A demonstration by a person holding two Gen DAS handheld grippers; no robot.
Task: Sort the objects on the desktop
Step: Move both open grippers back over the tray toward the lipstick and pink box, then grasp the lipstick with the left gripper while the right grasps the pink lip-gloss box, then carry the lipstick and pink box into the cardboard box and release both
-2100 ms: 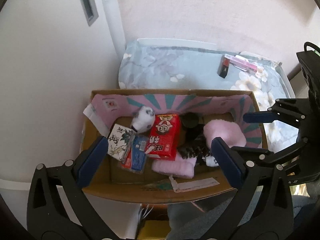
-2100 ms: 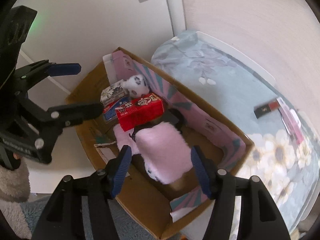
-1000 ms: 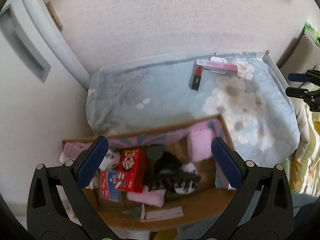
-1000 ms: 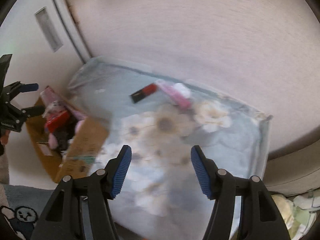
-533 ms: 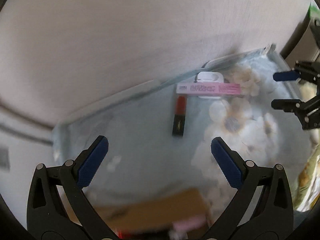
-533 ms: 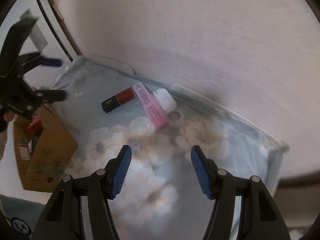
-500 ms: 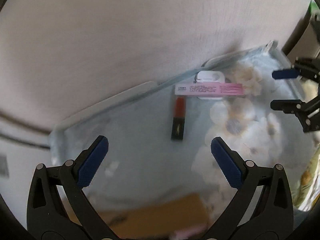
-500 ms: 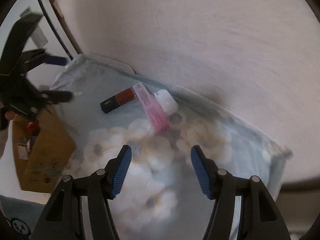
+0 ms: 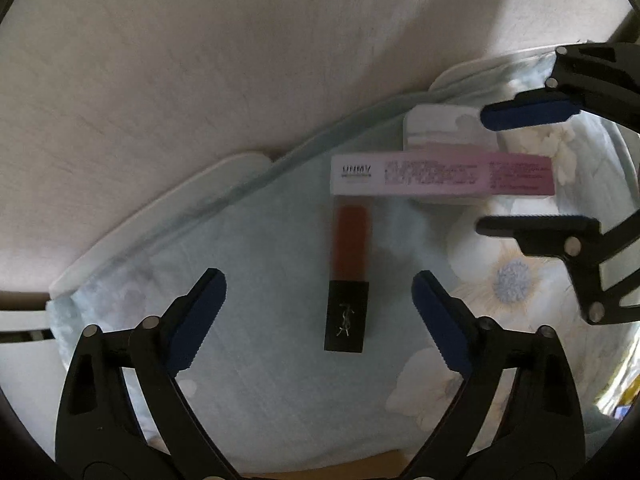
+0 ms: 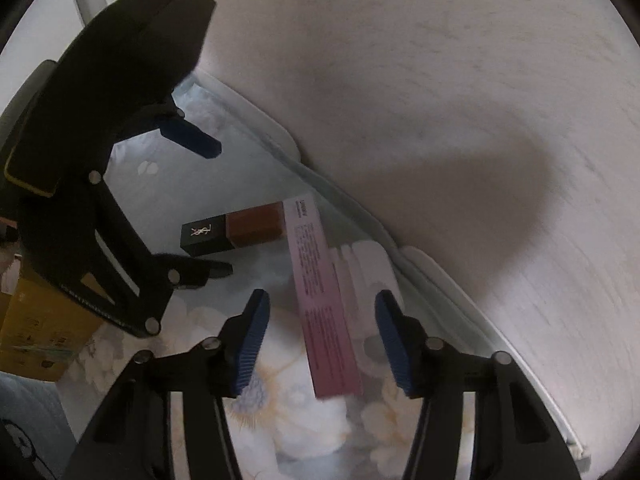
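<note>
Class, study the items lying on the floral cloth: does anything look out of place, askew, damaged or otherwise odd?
Nothing is spilled or visibly damaged. One oddity: the long pink carton does not lie flat on the floral cloth; it rests across a white case, hiding most of it, and one end meets the tip of the red-and-black lipstick box, forming an L.

Left gripper [image 9: 318, 320]: black frame, silver screws, blue ribbed pads on both fingers [image 9: 196, 320]. Right gripper [image 10: 320, 336]: same black build, blue pads.
</note>
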